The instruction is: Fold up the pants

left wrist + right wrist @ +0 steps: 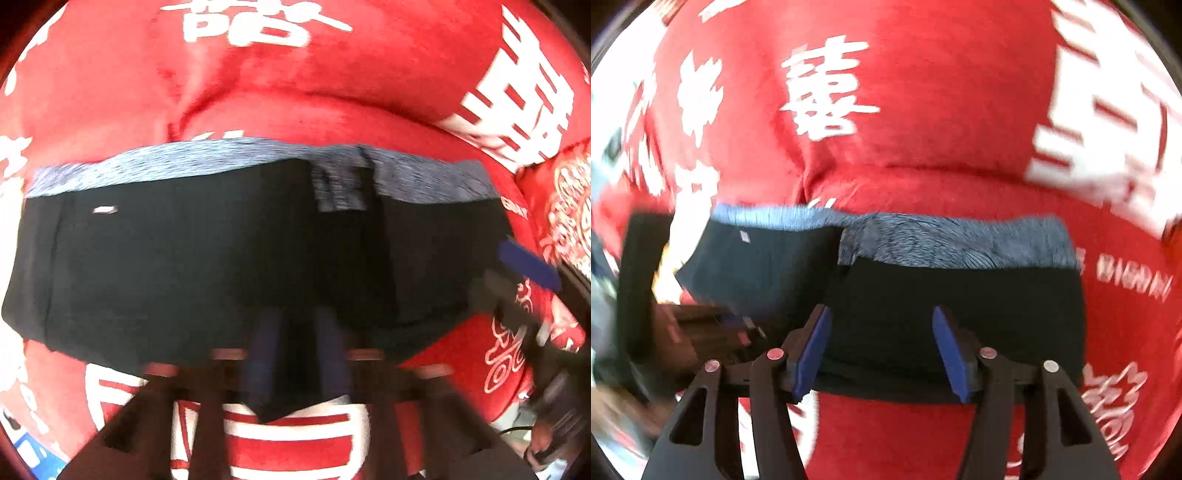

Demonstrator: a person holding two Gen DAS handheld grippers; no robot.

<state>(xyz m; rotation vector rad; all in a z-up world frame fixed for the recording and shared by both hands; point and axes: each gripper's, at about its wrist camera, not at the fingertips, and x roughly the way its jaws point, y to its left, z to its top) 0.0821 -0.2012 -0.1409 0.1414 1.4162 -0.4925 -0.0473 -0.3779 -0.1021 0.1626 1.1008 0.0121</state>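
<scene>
On the red plush blanket (pixel 923 122) with its white characters lie the black pants (pixel 221 258), folded into a squat block, heathered blue waistband (pixel 147 166) along the far edge. Left claw (pixel 295 332) pinches the near hem, fingers close together. Right claw (pixel 882 350) hangs spread over the cloth, empty. My read: keep the layers aligned and press flat, because that soft bedding will buckle underneath.

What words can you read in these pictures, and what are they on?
Big white Chinese characters on the red blanket: the clearest one looks like "囍", but that's uncertain.
Small white letters on the blanket beside the black pants: too blurred to read.
White tag on the pants: too small to read.
Nothing written on either claw.
</scene>
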